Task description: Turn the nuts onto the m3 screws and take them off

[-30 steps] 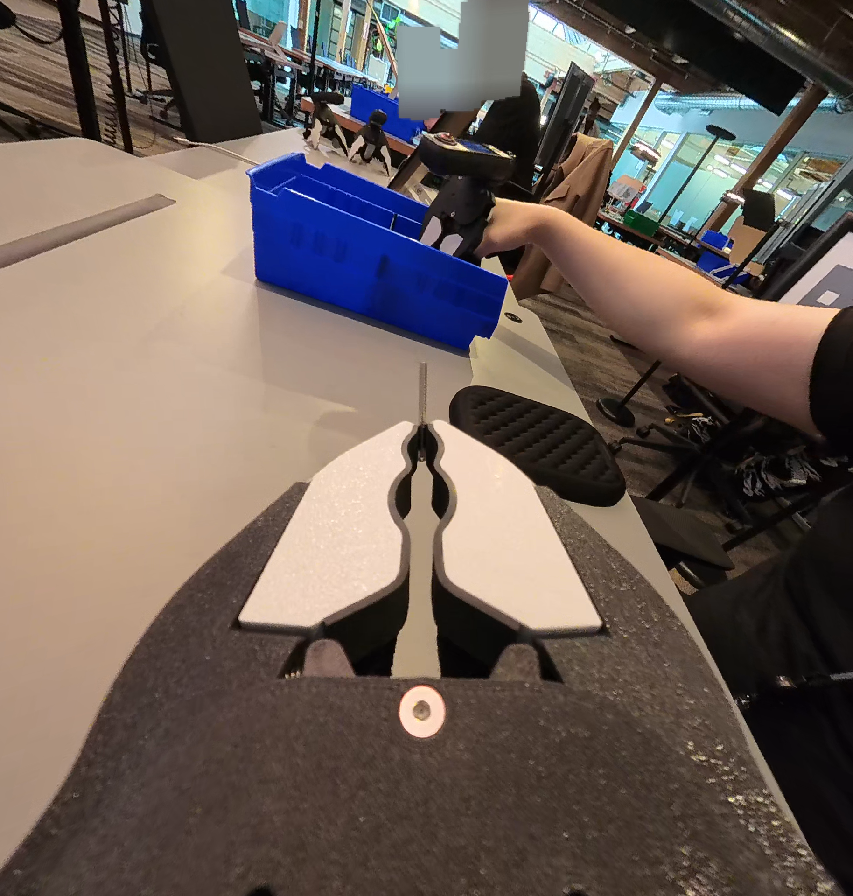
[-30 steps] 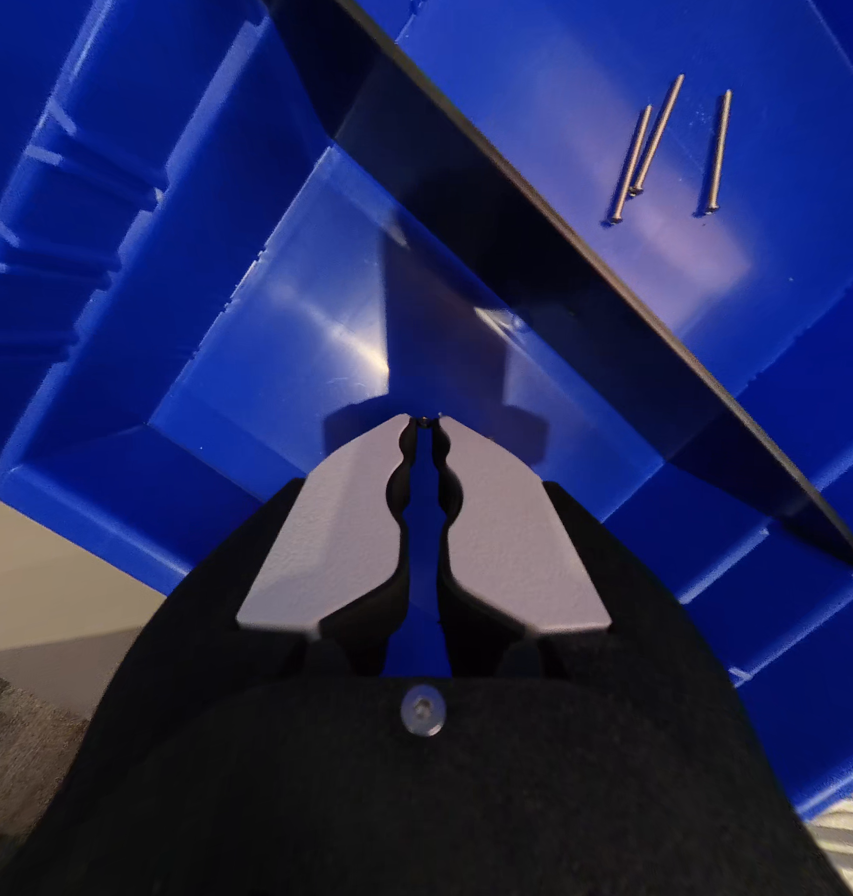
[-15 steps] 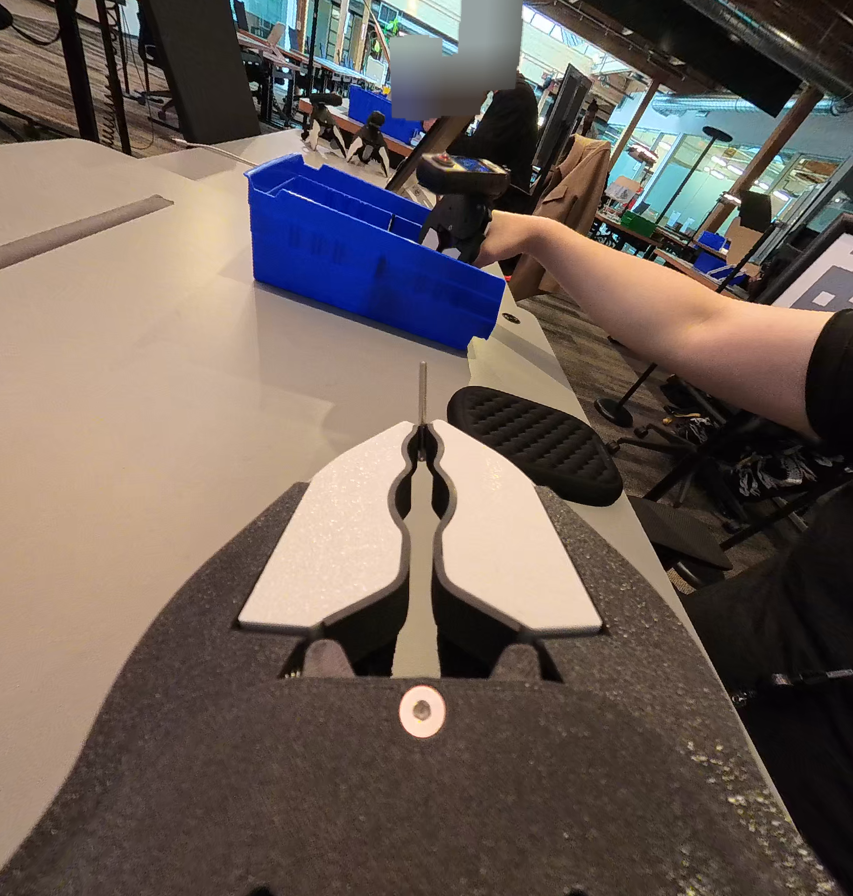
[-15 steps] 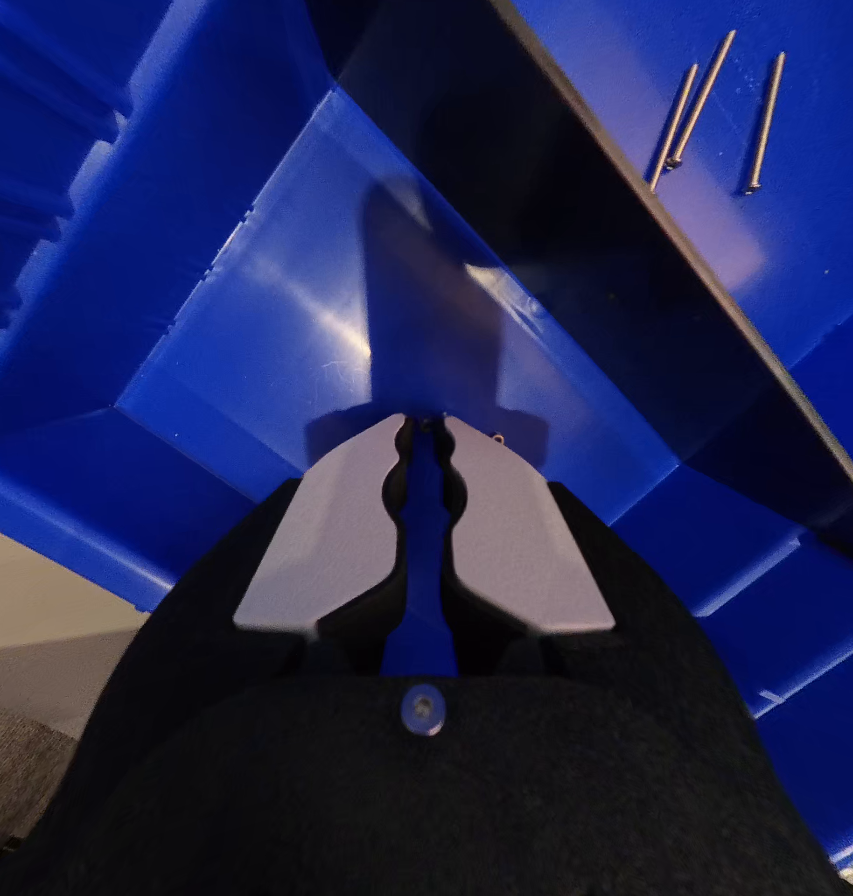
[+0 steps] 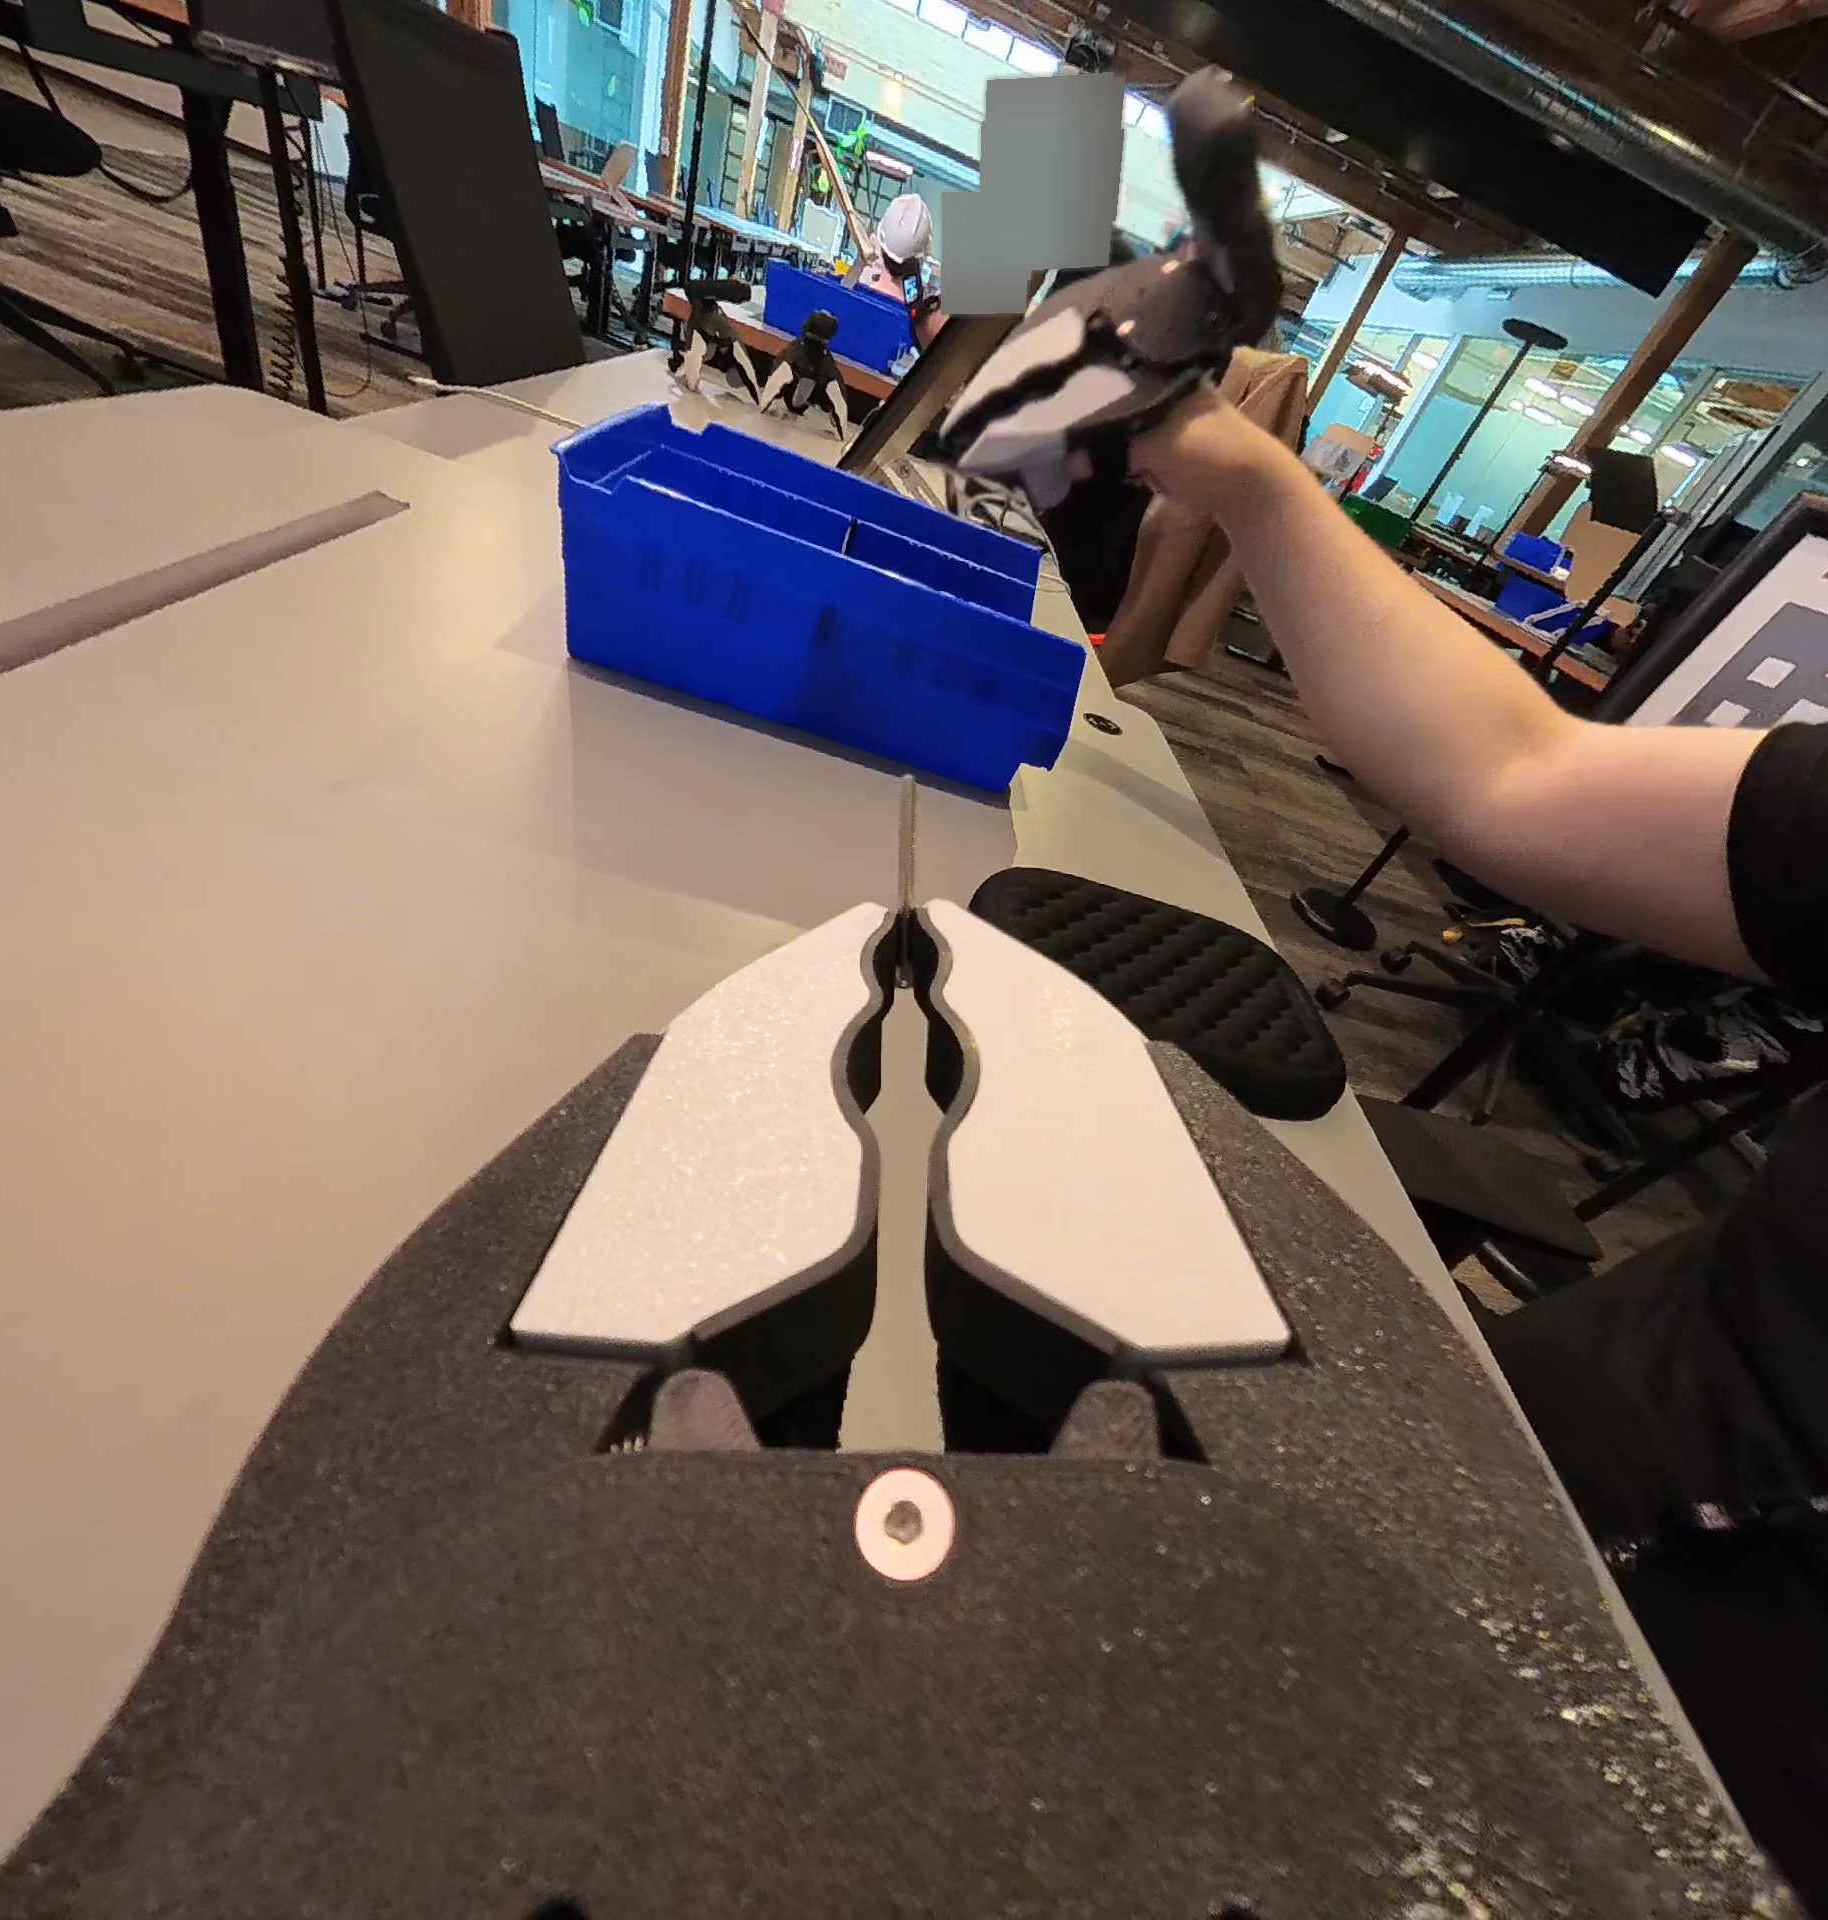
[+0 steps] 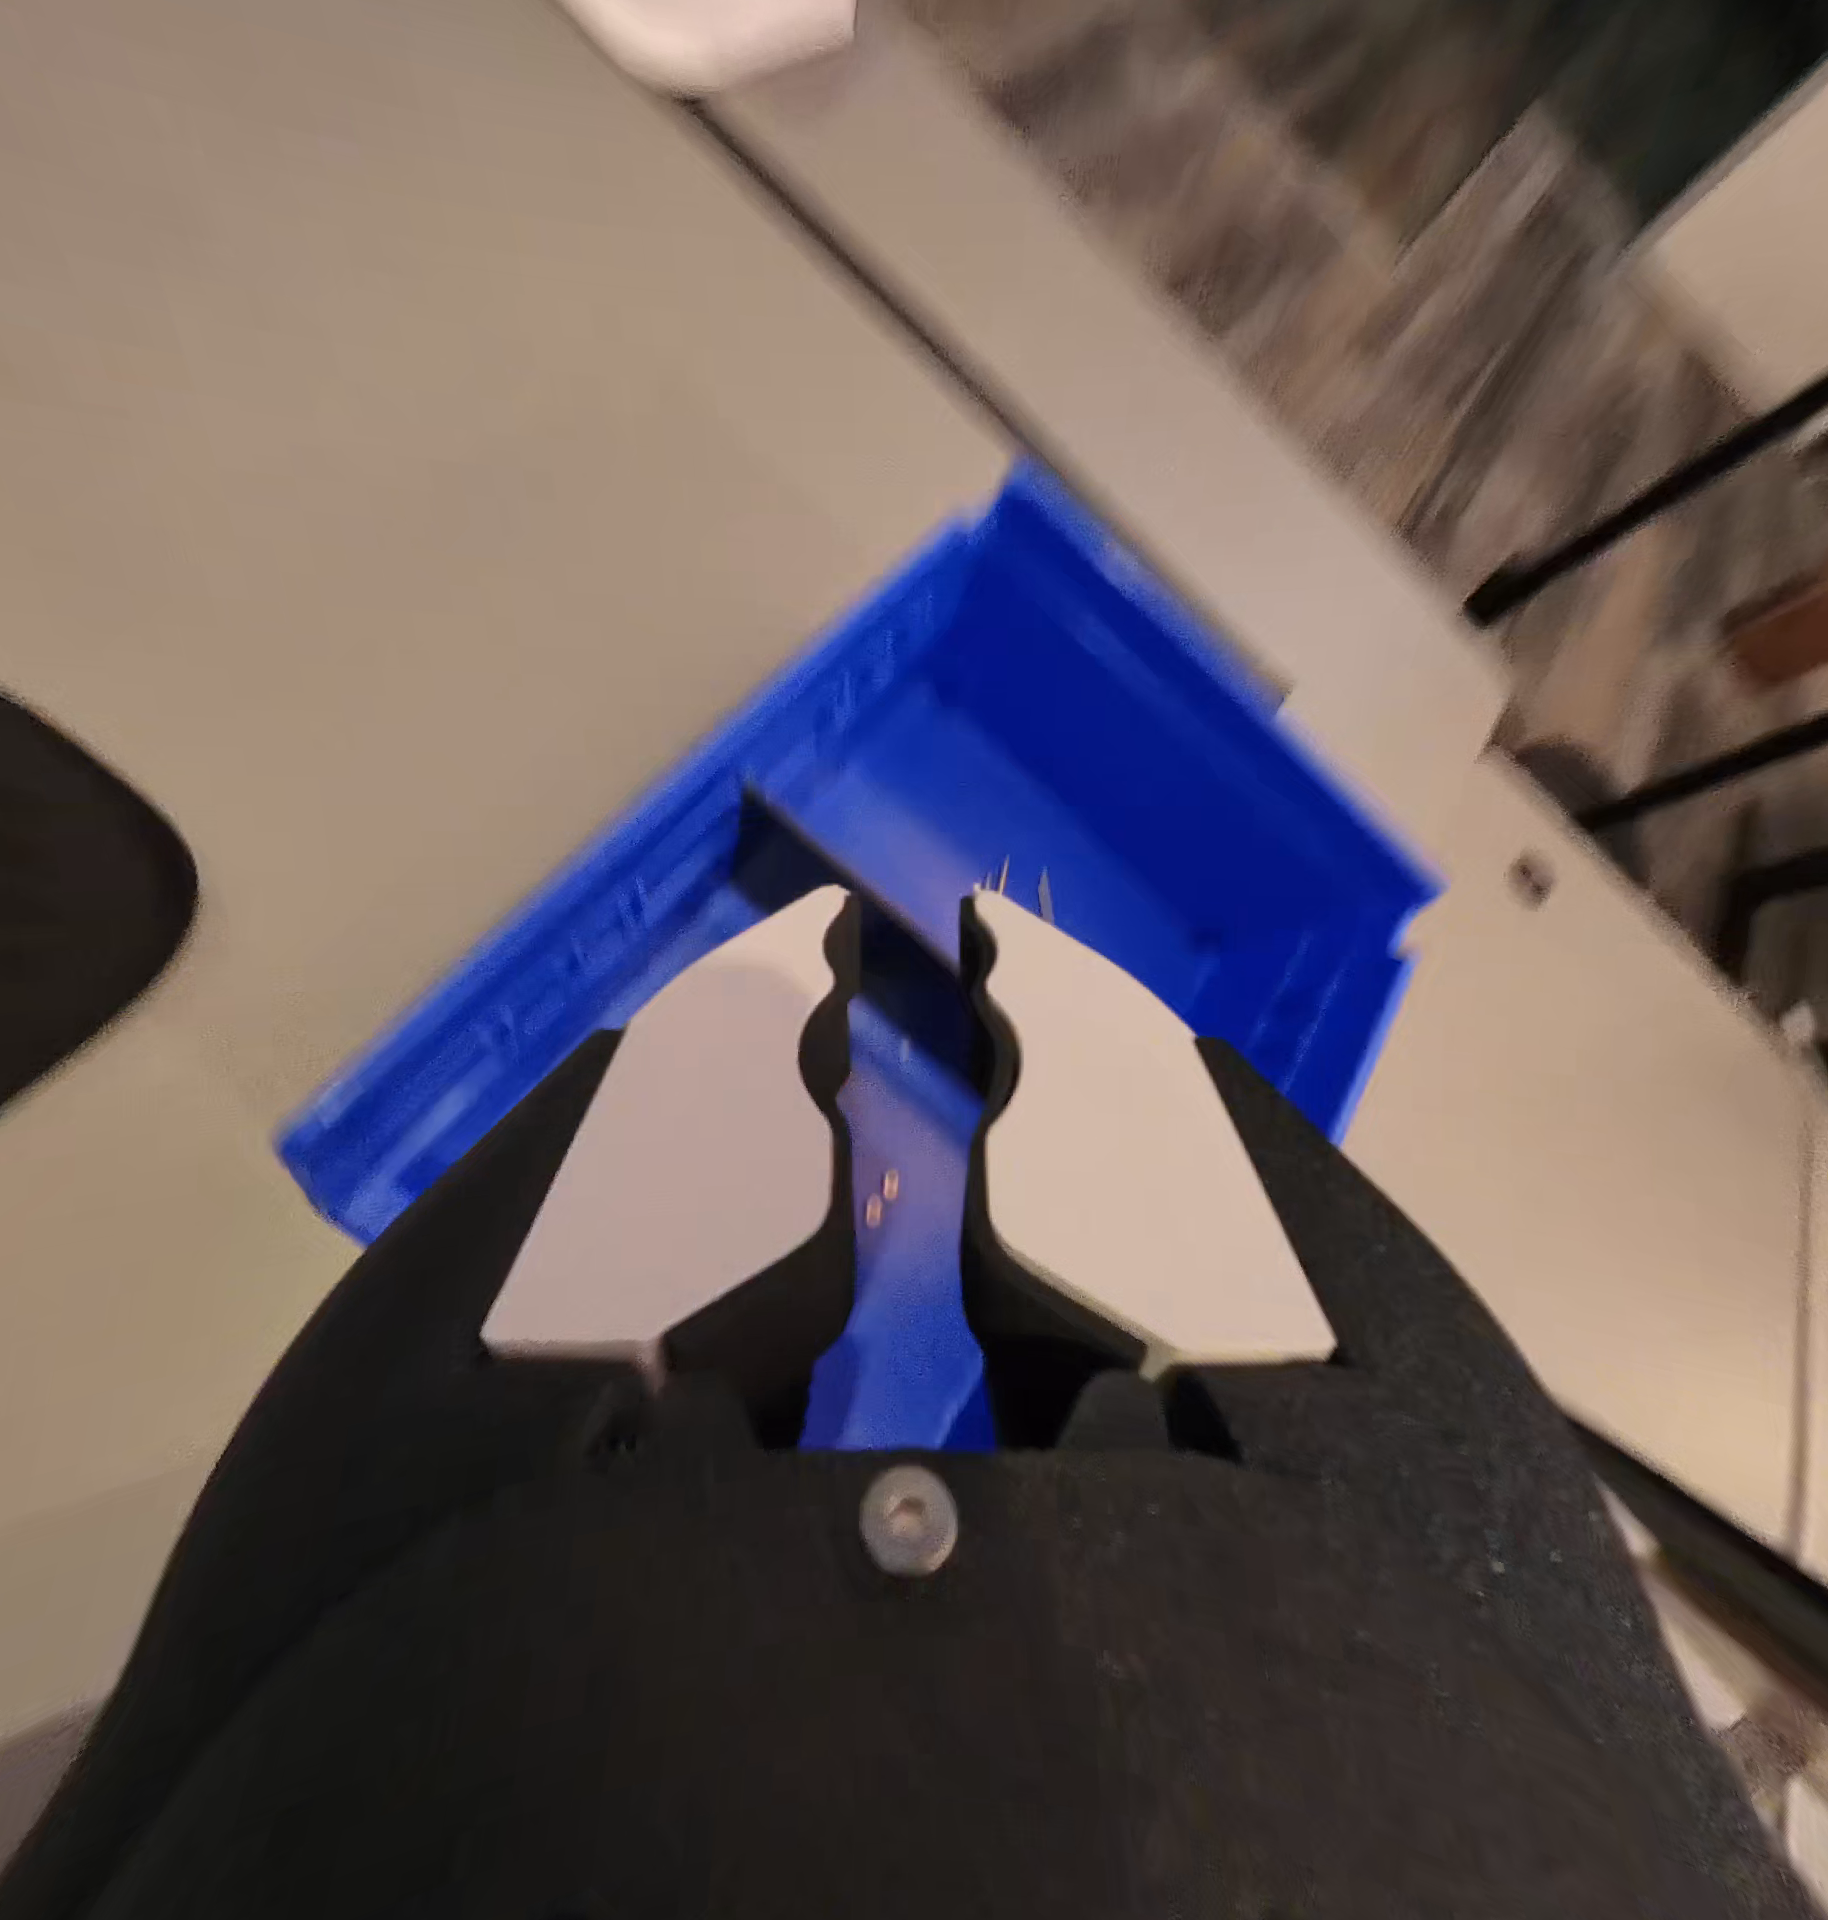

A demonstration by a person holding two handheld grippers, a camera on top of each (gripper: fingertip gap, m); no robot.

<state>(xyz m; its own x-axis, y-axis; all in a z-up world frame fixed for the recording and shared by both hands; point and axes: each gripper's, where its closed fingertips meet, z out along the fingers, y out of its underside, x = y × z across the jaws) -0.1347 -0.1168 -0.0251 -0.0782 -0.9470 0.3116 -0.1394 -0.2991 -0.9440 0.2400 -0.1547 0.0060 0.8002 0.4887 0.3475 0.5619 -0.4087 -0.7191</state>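
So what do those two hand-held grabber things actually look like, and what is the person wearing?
Each gripper, left and right, has a rough black foam-like body, one silver bolt at its centre, and two pale grey fingers with wavy black inner edges. The person's sleeve is short and black.
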